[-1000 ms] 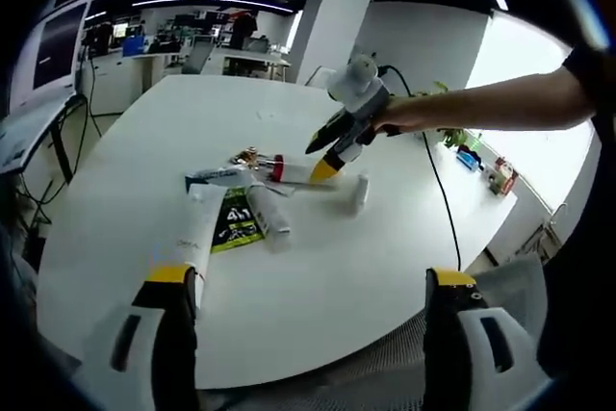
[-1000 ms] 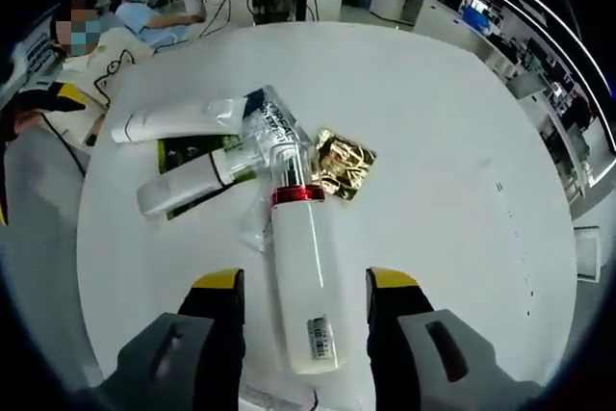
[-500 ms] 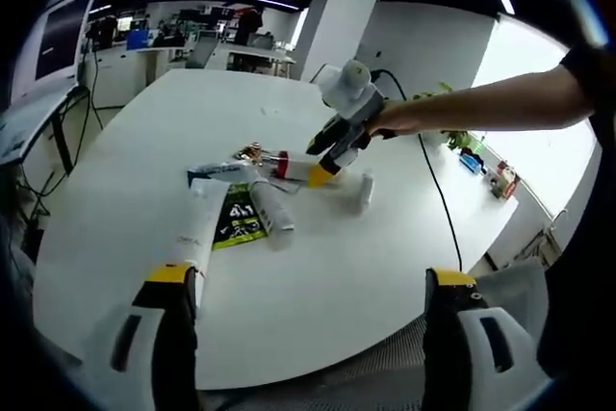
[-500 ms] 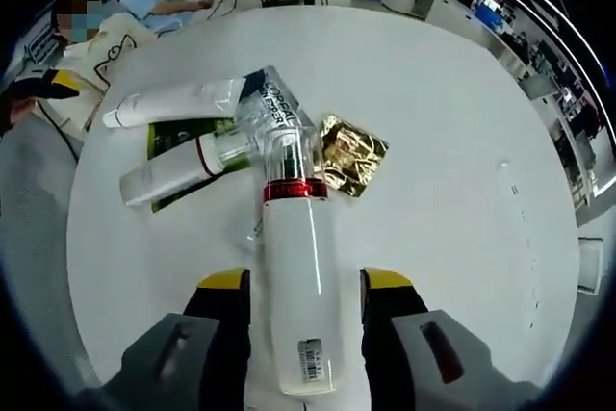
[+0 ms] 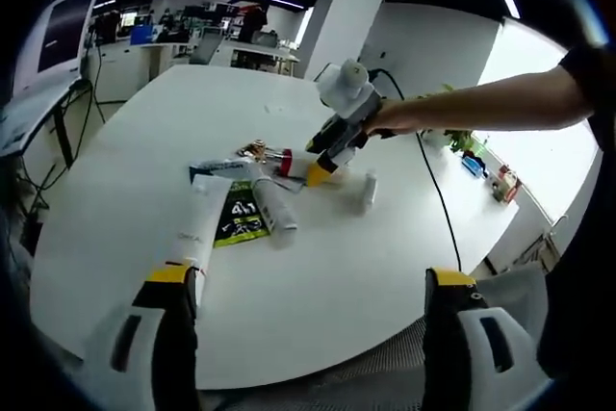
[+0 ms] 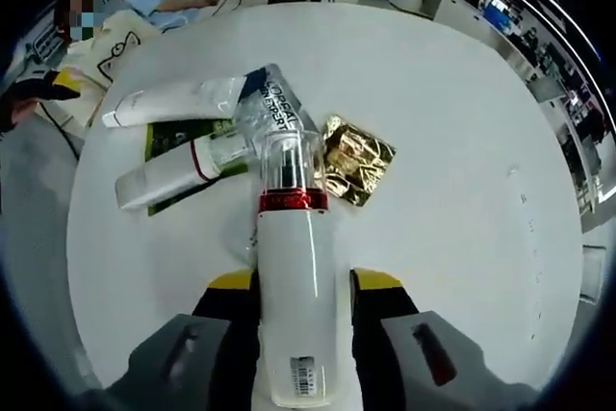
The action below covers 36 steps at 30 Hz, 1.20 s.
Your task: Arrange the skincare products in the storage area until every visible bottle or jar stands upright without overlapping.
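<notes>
White pump bottle (image 6: 296,315) lies on its side on the desk (image 6: 462,141), between your right gripper's (image 6: 301,288) fingers

Your right fingers press both sides of its smooth round body, likely so you can tip it upright; its red band and clear cap point toward the heap of a soft white tube (image 6: 178,103), a second tube (image 6: 168,175), a green packet and a crinkled gold foil sachet (image 6: 358,161), all flat and overlapping. Your left gripper (image 5: 303,286) hangs back at the desk edge, fingers spread wide and empty
</notes>
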Each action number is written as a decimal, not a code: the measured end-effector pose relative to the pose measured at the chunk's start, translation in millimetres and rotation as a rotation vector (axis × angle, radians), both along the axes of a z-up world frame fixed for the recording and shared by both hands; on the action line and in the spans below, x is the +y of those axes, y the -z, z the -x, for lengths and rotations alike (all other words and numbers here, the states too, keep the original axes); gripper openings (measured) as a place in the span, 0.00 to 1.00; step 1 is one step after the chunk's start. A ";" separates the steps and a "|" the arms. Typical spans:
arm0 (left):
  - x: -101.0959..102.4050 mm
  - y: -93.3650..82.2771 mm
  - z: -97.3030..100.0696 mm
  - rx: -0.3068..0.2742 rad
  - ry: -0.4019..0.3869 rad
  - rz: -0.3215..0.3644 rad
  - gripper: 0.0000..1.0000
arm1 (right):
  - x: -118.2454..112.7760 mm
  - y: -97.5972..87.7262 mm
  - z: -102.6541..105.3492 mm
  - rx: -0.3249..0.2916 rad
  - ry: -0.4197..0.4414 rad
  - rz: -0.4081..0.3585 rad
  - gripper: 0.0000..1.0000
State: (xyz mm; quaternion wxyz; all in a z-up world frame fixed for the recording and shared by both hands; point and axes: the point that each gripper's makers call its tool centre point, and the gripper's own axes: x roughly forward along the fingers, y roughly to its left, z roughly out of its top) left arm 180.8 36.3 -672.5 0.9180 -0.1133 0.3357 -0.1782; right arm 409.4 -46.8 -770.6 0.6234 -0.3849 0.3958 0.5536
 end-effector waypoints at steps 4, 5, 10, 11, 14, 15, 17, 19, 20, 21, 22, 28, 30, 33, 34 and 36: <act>-0.2 1.0 -1.0 0.002 0.000 0.003 0.91 | 0.9 2.1 2.3 0.017 -0.019 0.013 0.30; -0.3 1.1 -1.2 0.003 0.000 0.003 0.91 | 1.6 2.8 0.6 0.022 -0.013 0.018 0.30; -0.4 2.8 -1.1 0.007 0.003 0.004 0.91 | 0.3 0.9 0.6 0.018 -0.035 0.040 0.30; 0.0 3.2 -1.2 0.007 0.003 0.004 0.91 | -0.4 0.8 0.7 0.017 -0.039 0.043 0.30; 0.2 3.2 -1.5 0.008 0.001 0.005 0.91 | 1.4 3.8 -1.8 0.022 -0.034 0.045 0.30; 0.4 3.1 -1.8 0.007 0.001 0.006 0.91 | 1.6 4.1 -2.1 0.021 -0.036 0.045 0.30; 0.3 3.2 -2.1 0.008 0.000 0.007 0.91 | 1.1 6.7 -4.1 0.023 -0.030 0.048 0.30; 0.4 3.1 -2.0 0.009 -0.001 0.009 0.91 | 0.6 2.2 1.0 0.022 -0.030 0.048 0.30; 0.4 3.0 -2.0 0.010 -0.001 0.010 0.91 | 0.2 2.2 0.8 0.023 -0.027 0.047 0.30; 1.0 3.0 -2.1 0.010 -0.001 0.011 0.91 | -0.5 2.6 -0.4 0.027 -0.014 0.047 0.30; 1.3 3.0 -2.2 0.010 -0.001 0.012 0.91 | -0.1 3.2 -1.2 0.030 0.002 0.049 0.30; 0.1 3.0 -1.7 0.011 0.004 0.010 0.90 | 0.2 5.2 -1.8 0.013 0.003 0.044 0.29; 0.2 3.0 -1.6 0.010 0.006 0.009 0.90 | 0.4 4.4 -1.8 0.004 0.004 0.043 0.29; 0.5 3.2 -1.7 0.009 0.008 0.007 0.90 | 1.0 2.2 -0.2 -0.026 -0.005 0.036 0.28; 0.6 3.3 -1.7 0.009 0.008 0.006 0.90 | 1.3 3.5 -2.3 -0.033 -0.003 0.033 0.28; 0.5 3.4 -1.9 0.008 0.008 0.005 0.90 | 0.2 2.0 0.5 -0.052 0.000 0.024 0.28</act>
